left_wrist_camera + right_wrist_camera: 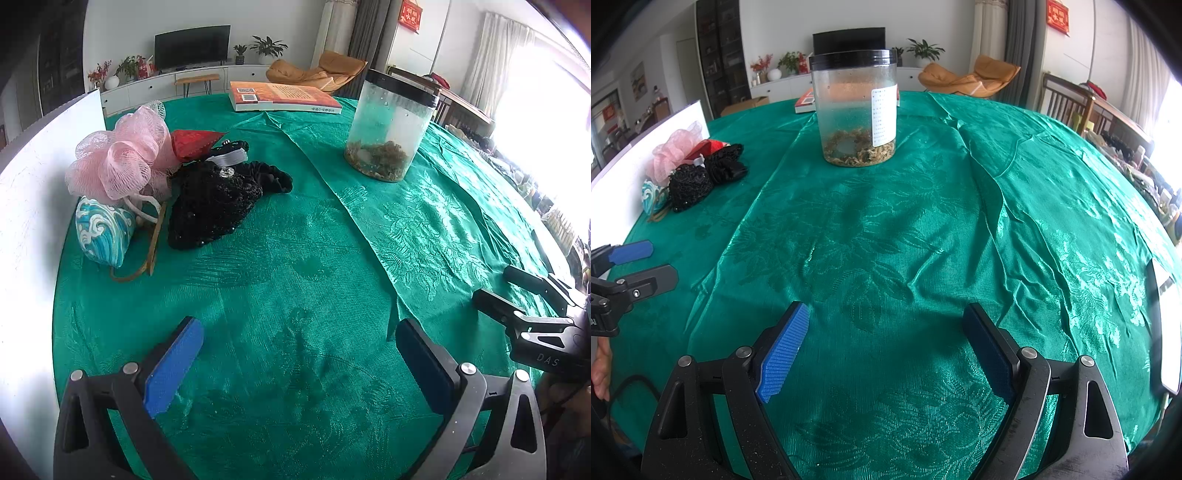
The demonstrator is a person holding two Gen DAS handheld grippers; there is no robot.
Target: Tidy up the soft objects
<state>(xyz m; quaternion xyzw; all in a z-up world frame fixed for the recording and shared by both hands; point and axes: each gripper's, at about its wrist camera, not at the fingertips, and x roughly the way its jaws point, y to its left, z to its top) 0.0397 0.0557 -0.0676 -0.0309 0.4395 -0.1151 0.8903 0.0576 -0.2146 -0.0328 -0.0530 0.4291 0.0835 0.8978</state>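
Green brocade tablecloth (886, 229) spreads under me. Both my left gripper (299, 343) and right gripper (886, 332) hover with fingers spread wide, nothing between them. Soft pile, pink mesh puff (118, 158) and black lace bundle (214, 203), sits far left, beside the white board (33, 192); plastic jar (855, 110) stands ahead.
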